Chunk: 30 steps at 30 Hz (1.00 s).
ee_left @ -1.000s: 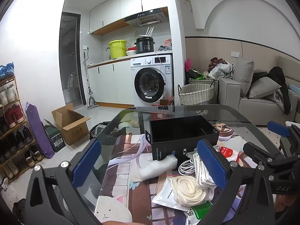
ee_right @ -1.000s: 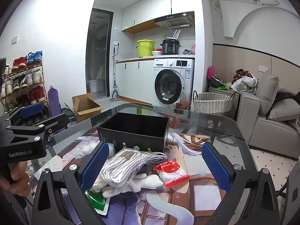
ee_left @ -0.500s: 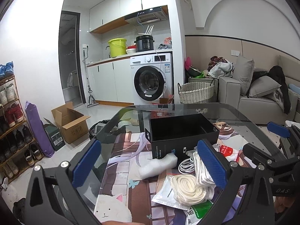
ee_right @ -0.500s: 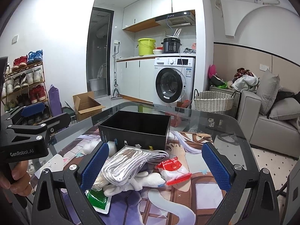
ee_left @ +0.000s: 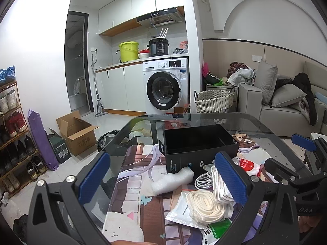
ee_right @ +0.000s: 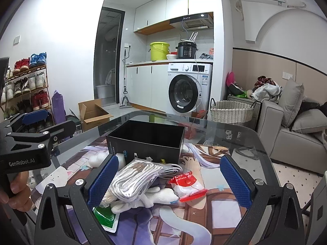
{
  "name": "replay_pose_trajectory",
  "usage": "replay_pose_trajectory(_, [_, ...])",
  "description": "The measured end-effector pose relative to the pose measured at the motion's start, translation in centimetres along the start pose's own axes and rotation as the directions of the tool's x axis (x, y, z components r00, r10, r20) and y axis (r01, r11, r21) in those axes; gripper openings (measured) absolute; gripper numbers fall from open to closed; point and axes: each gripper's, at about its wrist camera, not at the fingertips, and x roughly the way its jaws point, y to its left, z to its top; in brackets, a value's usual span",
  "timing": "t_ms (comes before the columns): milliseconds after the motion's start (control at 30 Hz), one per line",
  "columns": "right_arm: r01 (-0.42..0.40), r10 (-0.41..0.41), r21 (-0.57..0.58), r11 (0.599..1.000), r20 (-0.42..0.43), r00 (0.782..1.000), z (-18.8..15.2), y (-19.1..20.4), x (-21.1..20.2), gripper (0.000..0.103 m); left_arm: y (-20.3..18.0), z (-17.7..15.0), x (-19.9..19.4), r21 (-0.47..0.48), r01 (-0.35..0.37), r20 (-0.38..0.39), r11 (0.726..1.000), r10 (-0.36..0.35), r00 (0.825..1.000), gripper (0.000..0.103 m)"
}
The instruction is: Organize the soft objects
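glass bench (ee_left: 255,122) strewn with soft clutter; bagged white cord (ee_right: 134,175) lies lengthwise just ahead of the right tongs (ee_right: 169,181), nearer than the left tongs (ee_left: 163,180); both spread apart, empty; black box (ee_right: 147,140) behind.

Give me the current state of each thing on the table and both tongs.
Black box: upright, open-topped, empty as far as visible.
Bagged white cables: outside the box, on the pile.
Red-and-white packet: sealed, lying on the mat.
Foam piece: lying against the box.
Left tongs: open, empty.
Right tongs: open, empty.
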Motion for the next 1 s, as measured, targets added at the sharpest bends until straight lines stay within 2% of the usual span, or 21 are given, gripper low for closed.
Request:
replay_pose_trajectory(633, [0.02, -0.019, -0.025, 0.999, 0.015, 1.0, -0.22, 0.05, -0.24, 0.101, -0.06, 0.16, -0.06, -0.008, 0.002, 0.009, 1.0, -0.002, 1.0, 0.103])
replay_pose_trajectory(1000, [0.015, -0.015, 0.0, 1.0, 0.04, 0.999, 0.26, -0.22, -0.67, 0.101, 0.64, 0.73, -0.07, -0.024, 0.009, 0.004, 1.0, -0.009, 1.0, 0.103])
